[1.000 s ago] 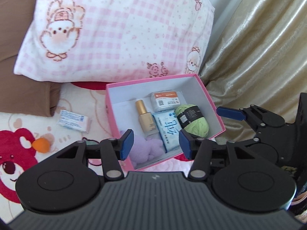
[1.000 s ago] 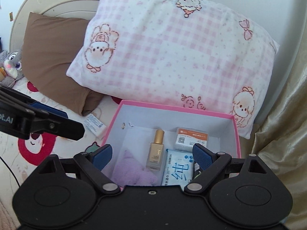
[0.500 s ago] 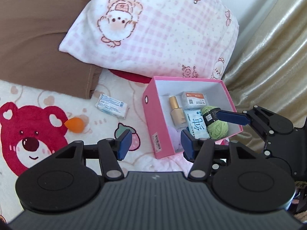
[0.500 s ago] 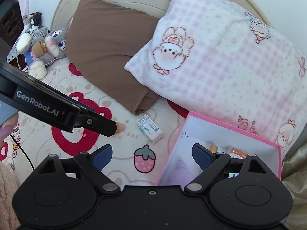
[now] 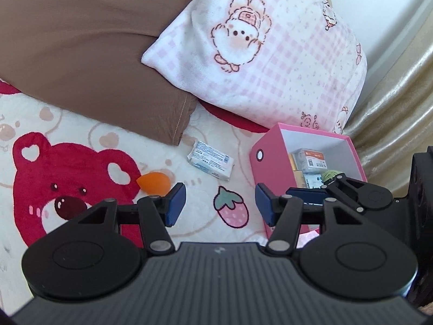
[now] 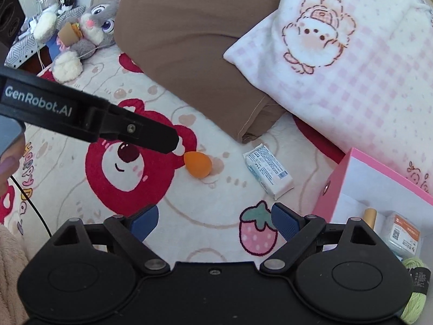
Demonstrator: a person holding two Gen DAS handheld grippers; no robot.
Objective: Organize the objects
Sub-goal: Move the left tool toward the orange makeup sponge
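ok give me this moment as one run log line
left claw: open, empty | right claw: open, empty | loose on blanket: orange egg-shaped sponge, white wrapped packet | pink cardboard box: partly filled

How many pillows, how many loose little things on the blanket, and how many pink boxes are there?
Pillows: 2, brown pillow and pink checked pillow
Loose things: 2, orange sponge and white packet
Pink boxes: 1, pink box
Total: 5

Both grippers were matte black with 2 blue ribbed pads (image 5: 176, 203) each, silver pivot screws and round side discs. The left gripper (image 6: 89, 120) bore white "GenRobot.AI" lettering; a fuzzy beige sleeve (image 6: 10, 270) showed.
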